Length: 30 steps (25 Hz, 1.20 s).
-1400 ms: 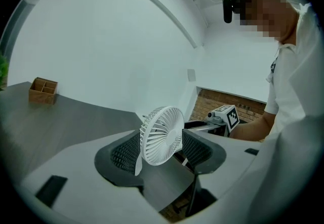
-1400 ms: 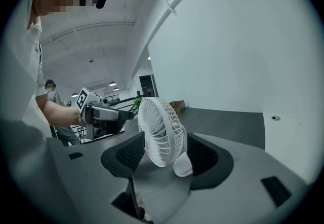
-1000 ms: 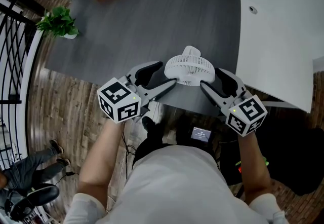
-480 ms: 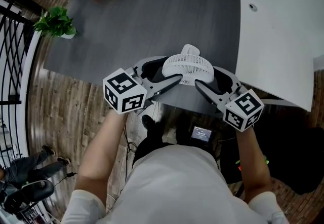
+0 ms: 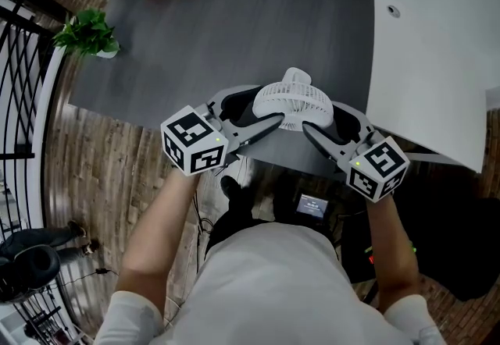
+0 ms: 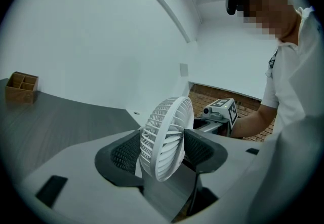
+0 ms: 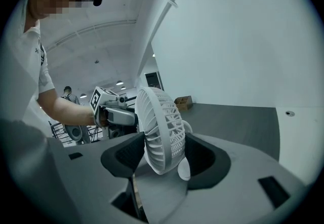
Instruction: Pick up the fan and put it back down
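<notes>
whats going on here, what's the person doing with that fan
A person stands at the near edge of a dark grey table with a handheld gripper in each hand. The left gripper and the right gripper come at a small white fan from opposite sides. Each has the fan's round head between its jaws, pads against the grille. Whether the fan is off the table yet can't be told.

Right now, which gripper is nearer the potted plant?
Left. The left gripper grips the fan on the side toward the plant; the right gripper grips its far side, farther off.
</notes>
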Available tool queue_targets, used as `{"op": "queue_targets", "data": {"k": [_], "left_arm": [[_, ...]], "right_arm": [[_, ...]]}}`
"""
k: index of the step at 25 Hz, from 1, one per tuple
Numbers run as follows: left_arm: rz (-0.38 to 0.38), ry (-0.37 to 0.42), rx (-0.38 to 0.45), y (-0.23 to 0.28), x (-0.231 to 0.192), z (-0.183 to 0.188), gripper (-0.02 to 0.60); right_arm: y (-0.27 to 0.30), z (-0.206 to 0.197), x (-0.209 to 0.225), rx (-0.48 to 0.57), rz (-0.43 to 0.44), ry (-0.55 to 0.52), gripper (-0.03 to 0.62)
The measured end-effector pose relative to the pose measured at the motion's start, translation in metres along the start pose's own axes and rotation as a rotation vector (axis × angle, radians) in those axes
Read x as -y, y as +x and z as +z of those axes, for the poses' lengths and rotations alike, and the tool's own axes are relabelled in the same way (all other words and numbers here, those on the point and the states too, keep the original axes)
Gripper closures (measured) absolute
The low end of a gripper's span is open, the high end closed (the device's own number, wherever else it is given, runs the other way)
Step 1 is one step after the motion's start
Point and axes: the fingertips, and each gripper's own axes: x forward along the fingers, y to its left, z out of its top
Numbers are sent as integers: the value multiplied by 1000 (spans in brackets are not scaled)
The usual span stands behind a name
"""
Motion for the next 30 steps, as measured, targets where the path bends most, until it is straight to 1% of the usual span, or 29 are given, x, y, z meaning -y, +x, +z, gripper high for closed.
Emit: {"op": "queue_targets", "data": {"k": [4,9,17,26,30], "left_arm": [[12,5,14,-1,-3,1,299],[29,17,49,-4,-1,11,299],[59,34,73,-10,3,21,300],[77,34,149,-27,10,39,311],[97,41,163,-36,15,49,314]], "right_arm": [[3,2,1,-11,1,-17,345],[1,9,0,2,14,-6,345],[0,19,-4,-2,29,-47,345],[-2,42,-14,22,58,-96,345],[-4,53,-21,27,70,-136,345]]}}
